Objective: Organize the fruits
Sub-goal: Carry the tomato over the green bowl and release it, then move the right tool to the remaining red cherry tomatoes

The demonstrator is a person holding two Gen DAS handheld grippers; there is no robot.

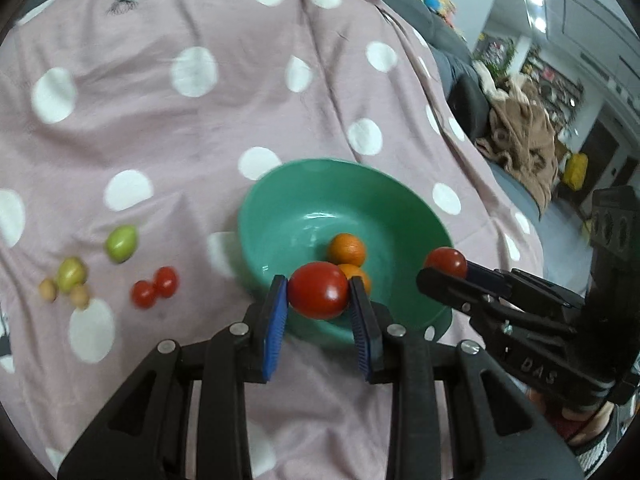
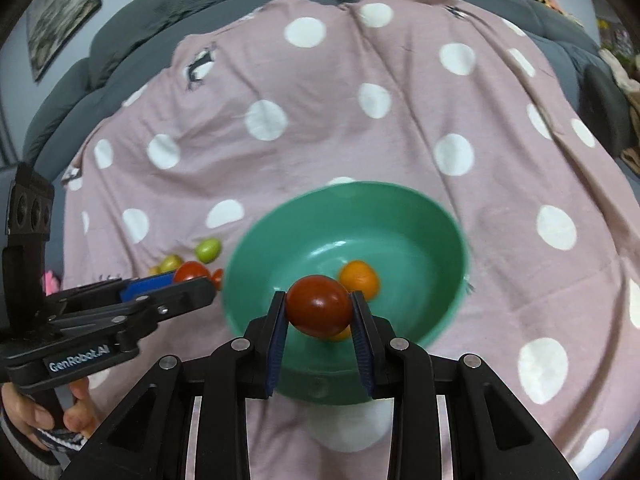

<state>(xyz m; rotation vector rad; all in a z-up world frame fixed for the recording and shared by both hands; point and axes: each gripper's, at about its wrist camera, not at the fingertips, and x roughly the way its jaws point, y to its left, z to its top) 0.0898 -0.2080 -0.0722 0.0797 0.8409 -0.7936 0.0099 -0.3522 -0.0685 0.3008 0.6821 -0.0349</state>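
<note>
A green bowl (image 1: pixel 280 208) sits on the pink dotted cloth and holds two oranges (image 1: pixel 347 249). My left gripper (image 1: pixel 319 294) is shut on a red tomato (image 1: pixel 318 295) over the bowl's near rim. My right gripper (image 2: pixel 319 307) is shut on another red tomato (image 2: pixel 319 306) above the bowl (image 2: pixel 400 208), where an orange (image 2: pixel 359 279) shows. The right gripper also shows in the left wrist view (image 1: pixel 446 270), at the bowl's right rim. On the cloth left of the bowl lie two small red tomatoes (image 1: pixel 155 287), two green fruits (image 1: pixel 121 243) and two small tan fruits (image 1: pixel 48 290).
The pink cloth with white dots (image 2: pixel 360 120) covers a grey sofa (image 2: pixel 200 4). A brown blanket (image 1: pixel 524 136) and room clutter lie to the far right. A hand (image 2: pixel 76 408) holds the left gripper's handle.
</note>
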